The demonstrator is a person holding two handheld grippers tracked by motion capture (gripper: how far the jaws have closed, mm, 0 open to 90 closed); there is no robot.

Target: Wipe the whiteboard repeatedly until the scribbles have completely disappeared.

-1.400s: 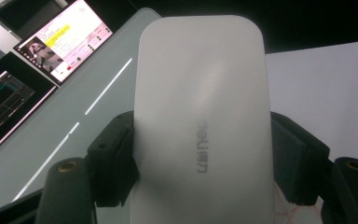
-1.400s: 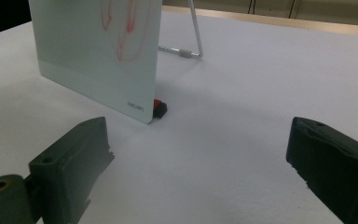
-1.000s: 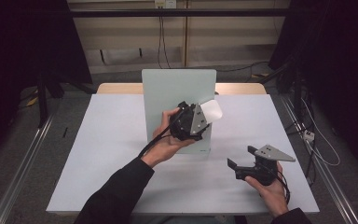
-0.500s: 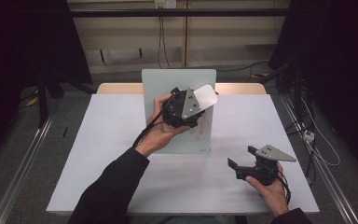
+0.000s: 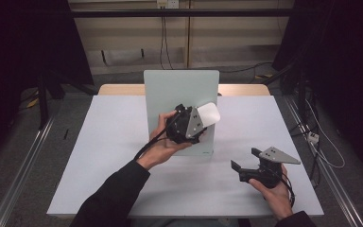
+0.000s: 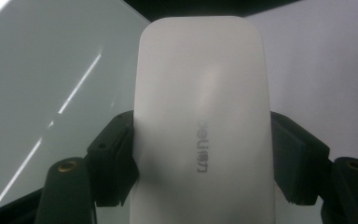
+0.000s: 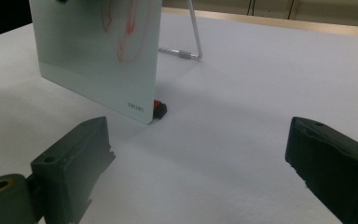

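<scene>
My left gripper (image 5: 207, 117) is pinching the white eraser (image 6: 200, 116) — both black jaws press against its sides in the left gripper view, with the printed face turned toward the camera. From the high view I have it raised against the upper right part of the glass board (image 5: 170, 94), which stands upright on the white table (image 5: 99, 165). My right gripper (image 5: 243, 161) rests low near the table's right front, jaws spread wide with nothing between them. In the right gripper view, red marker strokes (image 7: 126, 32) still show on the board's face, so I judge the wiping is under way but not finished — the eraser is picked up and brought to the board, and clearing those strokes is what remains.
</scene>
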